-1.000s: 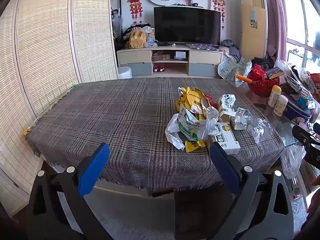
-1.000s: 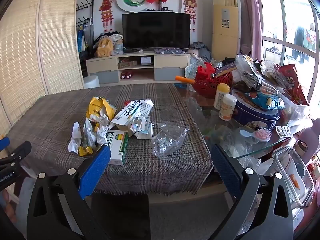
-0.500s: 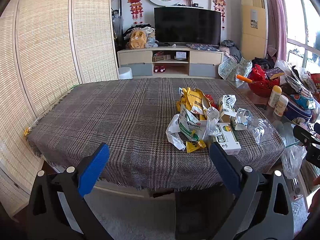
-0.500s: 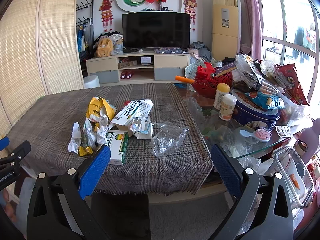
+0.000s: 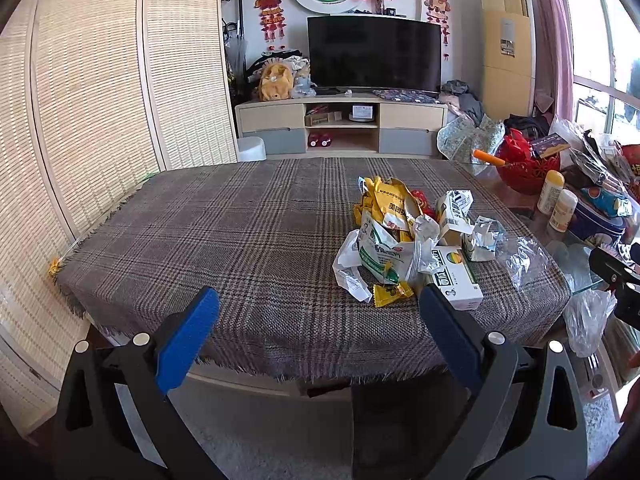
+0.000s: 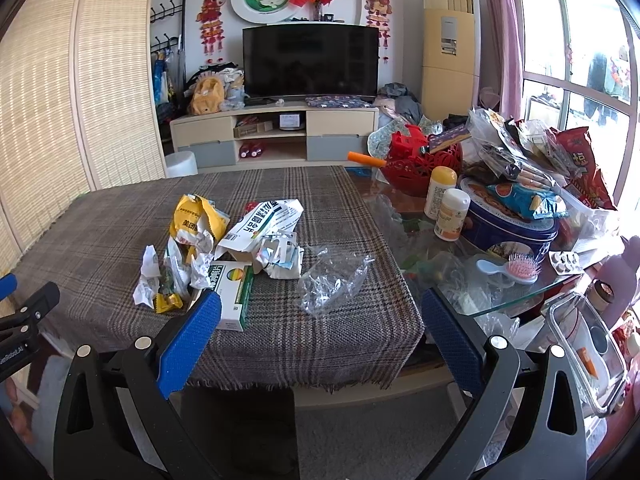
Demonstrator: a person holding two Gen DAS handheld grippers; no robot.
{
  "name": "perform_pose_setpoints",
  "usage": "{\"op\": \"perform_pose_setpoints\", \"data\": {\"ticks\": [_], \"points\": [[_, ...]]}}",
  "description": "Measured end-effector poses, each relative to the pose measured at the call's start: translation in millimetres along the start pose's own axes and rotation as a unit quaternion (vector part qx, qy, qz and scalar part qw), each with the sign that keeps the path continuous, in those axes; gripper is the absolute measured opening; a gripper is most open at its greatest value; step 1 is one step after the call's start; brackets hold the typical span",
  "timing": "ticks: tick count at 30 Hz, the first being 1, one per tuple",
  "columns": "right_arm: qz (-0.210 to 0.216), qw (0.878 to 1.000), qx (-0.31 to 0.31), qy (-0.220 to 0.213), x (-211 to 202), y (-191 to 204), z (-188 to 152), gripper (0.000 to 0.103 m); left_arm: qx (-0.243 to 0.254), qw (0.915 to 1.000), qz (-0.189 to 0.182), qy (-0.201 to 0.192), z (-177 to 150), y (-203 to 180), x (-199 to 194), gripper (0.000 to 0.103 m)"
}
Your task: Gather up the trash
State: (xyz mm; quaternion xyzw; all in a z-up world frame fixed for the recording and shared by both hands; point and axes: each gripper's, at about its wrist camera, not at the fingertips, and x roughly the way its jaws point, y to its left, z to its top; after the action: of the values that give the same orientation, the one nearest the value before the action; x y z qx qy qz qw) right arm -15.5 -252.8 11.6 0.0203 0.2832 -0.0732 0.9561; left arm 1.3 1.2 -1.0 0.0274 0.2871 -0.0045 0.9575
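A pile of trash lies on the plaid tablecloth point(image 5: 240, 232): a yellow wrapper point(image 5: 386, 200), a white and green bag point(image 5: 380, 254), a white and green medicine box point(image 5: 456, 280), crumpled paper and clear plastic film point(image 5: 520, 256). My left gripper point(image 5: 318, 312) is open and empty, held off the table's near edge, left of the pile. In the right wrist view the pile shows the yellow wrapper point(image 6: 196, 220), the box point(image 6: 234, 294), a torn white carton point(image 6: 264, 224) and the clear film point(image 6: 332, 280). My right gripper point(image 6: 320, 320) is open and empty, just before the near edge.
The glass table part on the right holds a red basket point(image 6: 420, 164), two pill bottles point(image 6: 450, 214), a blue tin point(image 6: 508, 224), snack bags and a hairbrush point(image 6: 516, 270). A clear container point(image 6: 588, 352) stands below at right. A TV stand point(image 5: 340, 128) and bamboo screens point(image 5: 80, 100) lie beyond.
Both grippers have barely shifted; the left view has crept slightly. Nothing was taken hold of or let go.
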Motion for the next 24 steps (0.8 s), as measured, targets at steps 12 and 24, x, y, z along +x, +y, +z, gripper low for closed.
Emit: {"op": "perform_pose_setpoints", "data": {"ticks": [12,24], "points": [[0.0,1.0,0.0,0.003,0.9,-0.6,-1.5,0.1,0.001,1.0,-0.003,0.002,-0.7,0.8,1.3,0.095],[0.0,1.0,0.002,0.006,2.6,-1.9,-0.9,0.1,0.002,1.0,-0.001,0.0,-0.1,-0.7,-0.7,0.095]]}}
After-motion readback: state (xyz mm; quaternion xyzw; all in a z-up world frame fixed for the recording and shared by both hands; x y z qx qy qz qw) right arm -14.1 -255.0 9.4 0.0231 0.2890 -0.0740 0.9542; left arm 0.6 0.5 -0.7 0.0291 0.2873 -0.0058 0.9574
